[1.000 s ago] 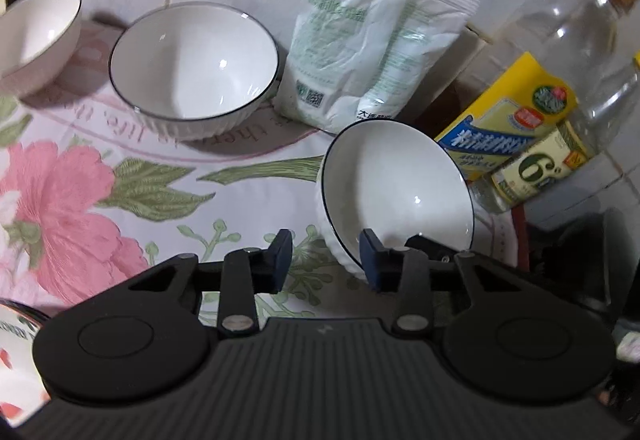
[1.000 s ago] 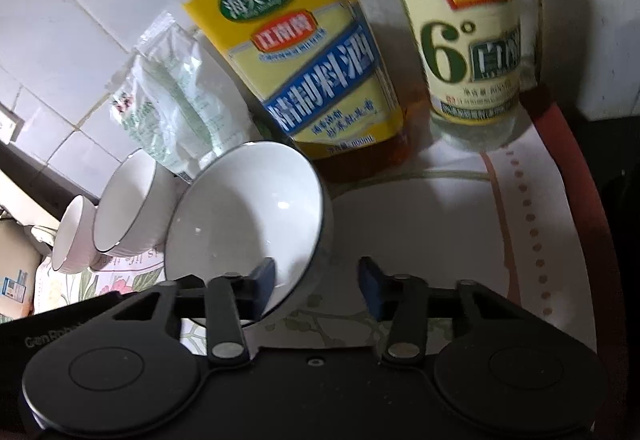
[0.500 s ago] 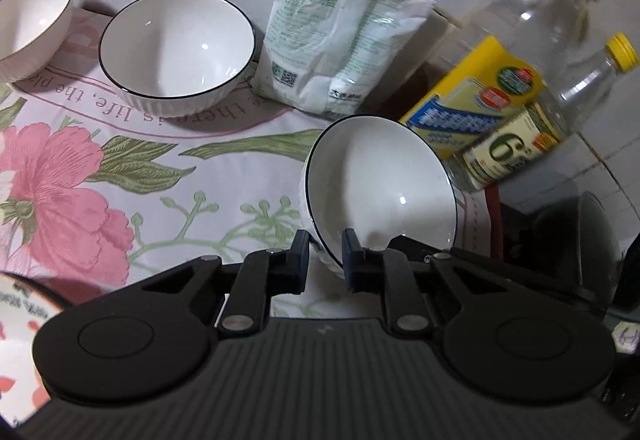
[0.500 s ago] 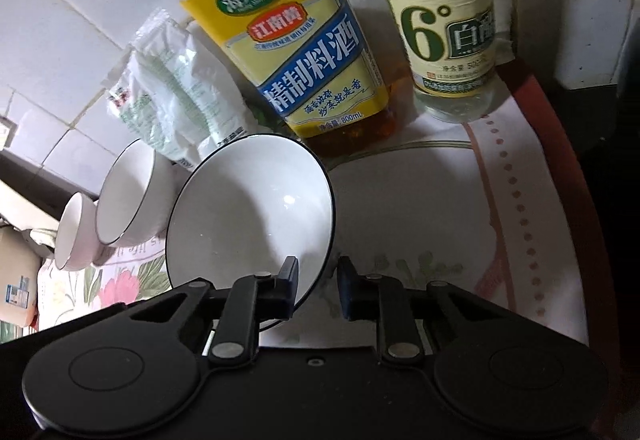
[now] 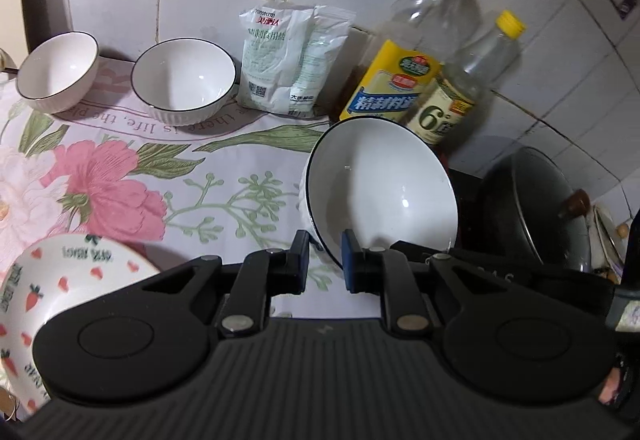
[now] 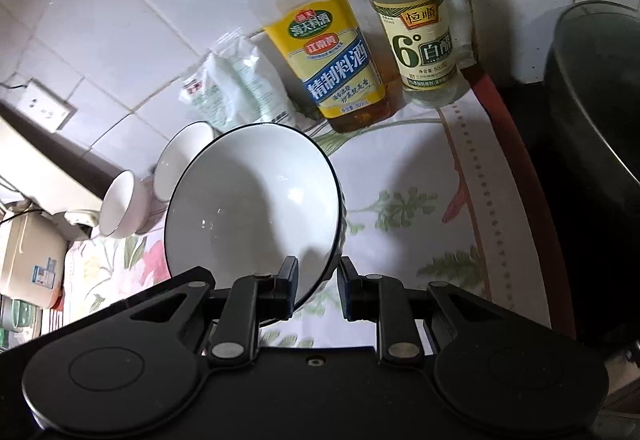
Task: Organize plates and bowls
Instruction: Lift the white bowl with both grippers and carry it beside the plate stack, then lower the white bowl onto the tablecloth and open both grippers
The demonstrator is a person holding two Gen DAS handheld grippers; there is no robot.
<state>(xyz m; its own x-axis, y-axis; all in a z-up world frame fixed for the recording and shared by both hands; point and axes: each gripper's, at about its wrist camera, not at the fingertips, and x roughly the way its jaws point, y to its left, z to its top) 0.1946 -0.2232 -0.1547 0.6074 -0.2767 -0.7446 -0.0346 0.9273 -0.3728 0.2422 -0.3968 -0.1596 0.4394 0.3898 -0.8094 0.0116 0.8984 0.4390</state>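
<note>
Bowl, white with a dark rim, hangs tilted above the floral surface in front of the cooking-wine bottle. Left gripper and right gripper each have fingers clamped on its rim. Glazed ceramic: stiff, slick, breakable, so the thin rim is probably the best hold.

White bowl, dark rim, possibly navy; pink-flowered cloth.
</note>
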